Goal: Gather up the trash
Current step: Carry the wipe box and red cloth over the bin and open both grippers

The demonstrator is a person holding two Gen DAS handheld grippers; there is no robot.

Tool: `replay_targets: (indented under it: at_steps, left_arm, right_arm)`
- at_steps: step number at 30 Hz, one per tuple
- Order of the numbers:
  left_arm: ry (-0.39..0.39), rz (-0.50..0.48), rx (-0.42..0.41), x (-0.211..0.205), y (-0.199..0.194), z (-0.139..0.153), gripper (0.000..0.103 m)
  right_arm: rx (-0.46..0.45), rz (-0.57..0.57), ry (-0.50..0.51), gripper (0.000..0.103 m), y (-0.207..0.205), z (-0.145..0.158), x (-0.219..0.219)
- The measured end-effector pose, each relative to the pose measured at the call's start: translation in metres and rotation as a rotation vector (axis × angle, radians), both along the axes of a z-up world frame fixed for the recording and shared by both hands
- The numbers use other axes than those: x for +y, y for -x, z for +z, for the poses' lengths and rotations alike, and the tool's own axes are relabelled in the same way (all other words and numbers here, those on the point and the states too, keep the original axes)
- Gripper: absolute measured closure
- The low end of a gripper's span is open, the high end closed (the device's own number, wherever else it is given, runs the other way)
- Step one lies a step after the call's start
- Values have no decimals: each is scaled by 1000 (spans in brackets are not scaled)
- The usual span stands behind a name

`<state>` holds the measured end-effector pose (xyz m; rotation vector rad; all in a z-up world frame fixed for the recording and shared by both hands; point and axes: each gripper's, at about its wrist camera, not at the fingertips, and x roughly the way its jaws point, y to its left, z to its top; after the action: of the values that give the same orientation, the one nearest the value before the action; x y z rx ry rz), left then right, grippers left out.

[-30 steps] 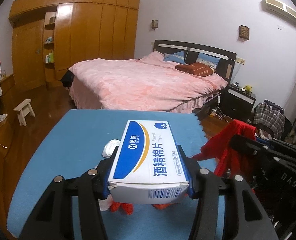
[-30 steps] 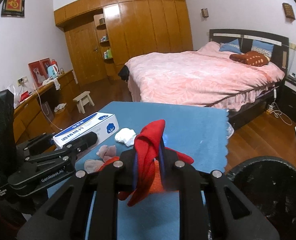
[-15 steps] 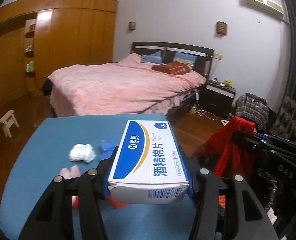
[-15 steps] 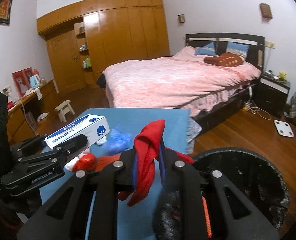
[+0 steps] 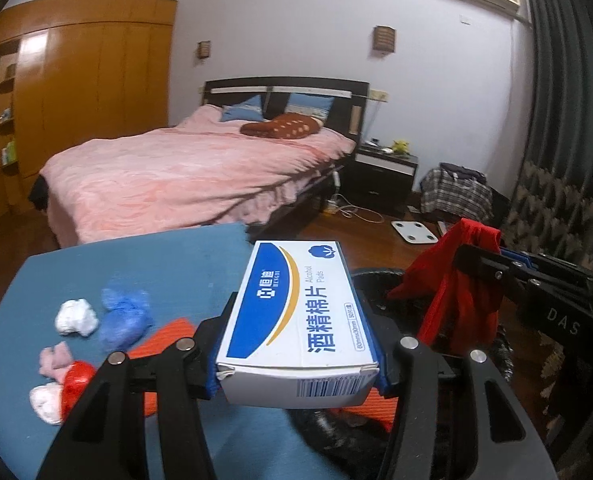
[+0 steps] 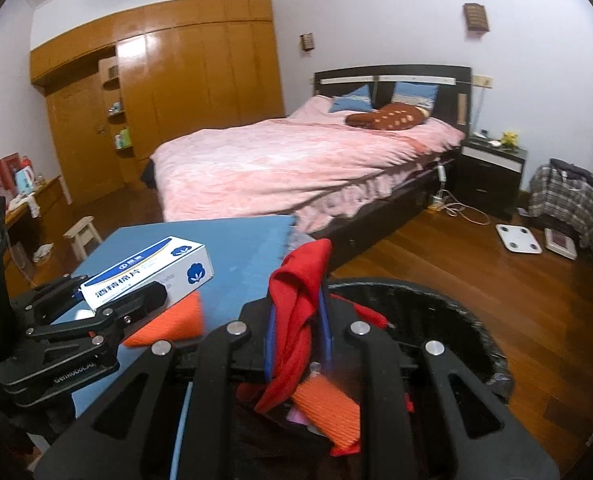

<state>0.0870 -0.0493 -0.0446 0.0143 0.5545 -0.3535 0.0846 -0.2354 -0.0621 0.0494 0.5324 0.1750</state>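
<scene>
While both hands are hovering at the black bin [image 6: 468, 320], left gripper [image 5: 296, 364] is clamping the alcohol-pad box [image 5: 296, 308], right gripper [image 6: 296, 332] is pinching red cloth [image 6: 300, 292] narrowly, probably for dropping; scraps [image 5: 76, 316] are waiting on the table [image 5: 176, 264].

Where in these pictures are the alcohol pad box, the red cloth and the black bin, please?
alcohol pad box [image 5: 296, 312], left wrist view, on its printed top face.
red cloth [image 6: 302, 280], right wrist view, on its upper fold.
black bin [image 6: 456, 320], right wrist view, on its far rim.
</scene>
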Motion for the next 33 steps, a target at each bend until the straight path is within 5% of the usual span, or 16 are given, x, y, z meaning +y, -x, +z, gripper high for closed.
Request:
replay_targets:
  at_steps: [15,17,24,33]
  left_arm:
    - [9,-142,30,-72,-17,-13,47]
    - [17,-148,42,-74,-19,-15,31]
    - [8,-101,30,-57,-20,-14,18]
    - [-27,20,-10,-13,-14,-7,8]
  right_arm:
    - [65,-175,4,81,2,-34,-67]
    - [79,-201,1,71,2,-39,-73]
    - [55,-260,6,11,8,-42,-80]
    - [31,-208,18,7,1,-36,-48]
